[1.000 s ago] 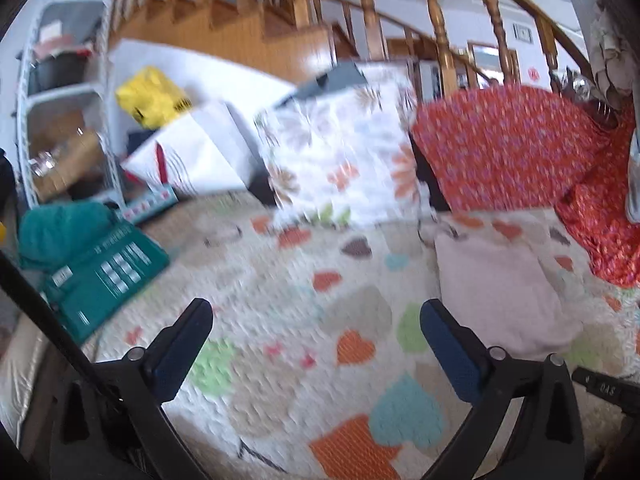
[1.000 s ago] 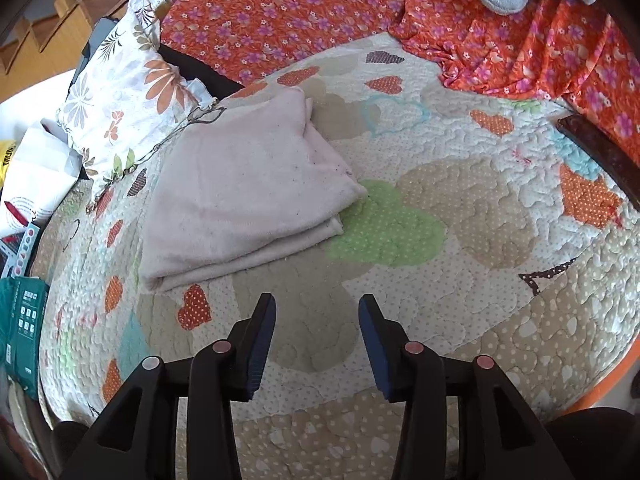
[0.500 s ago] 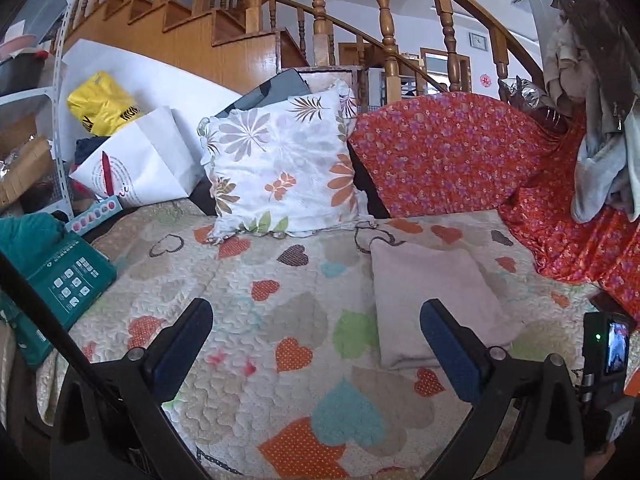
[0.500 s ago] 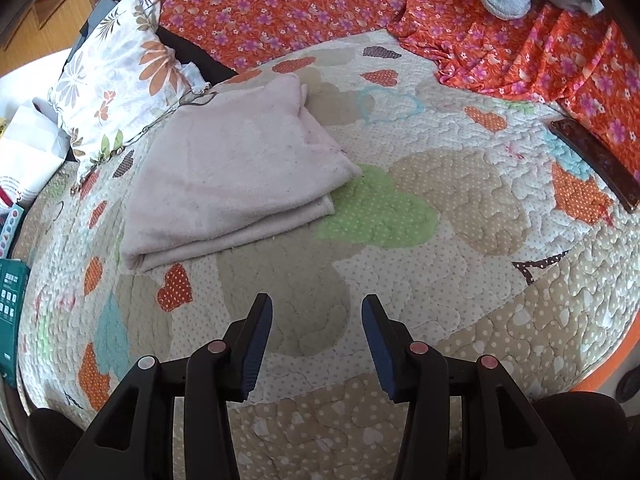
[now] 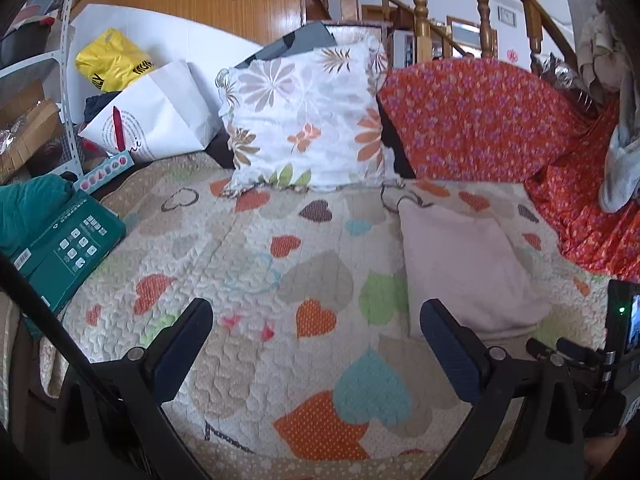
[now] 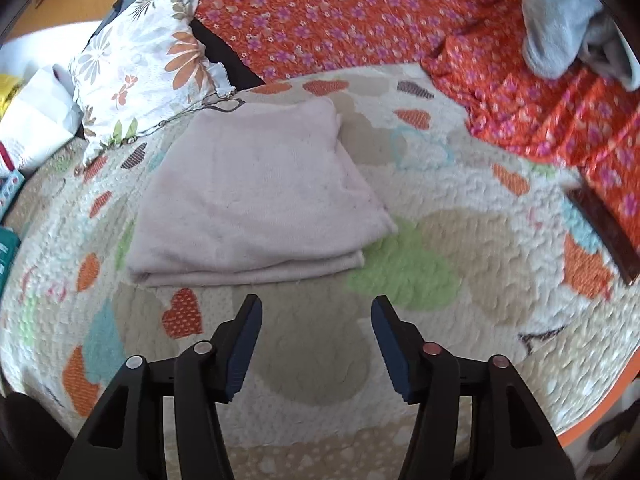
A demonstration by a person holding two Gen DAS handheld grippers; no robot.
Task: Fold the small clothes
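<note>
A pale pink garment (image 6: 256,196) lies folded in a flat rectangle on the heart-patterned quilt (image 6: 460,240). It also shows in the left wrist view (image 5: 464,268), at the right. My right gripper (image 6: 316,308) is open and empty, hovering just in front of the garment's near folded edge. My left gripper (image 5: 316,312) is wide open and empty above the quilt (image 5: 280,280), left of the garment. The right gripper's body (image 5: 616,344) shows at the right edge of the left wrist view.
A floral pillow (image 5: 308,120) and a red flowered cover (image 5: 480,120) stand at the back. A green box (image 5: 64,252), a white paper bag (image 5: 156,116) and a shelf (image 5: 36,80) are at the left. A dark flat object (image 6: 604,228) lies at the quilt's right edge.
The left gripper's view swung right and then settled back left and closer to the quilt. The right gripper opened wider and moved closer to the garment's near edge.
</note>
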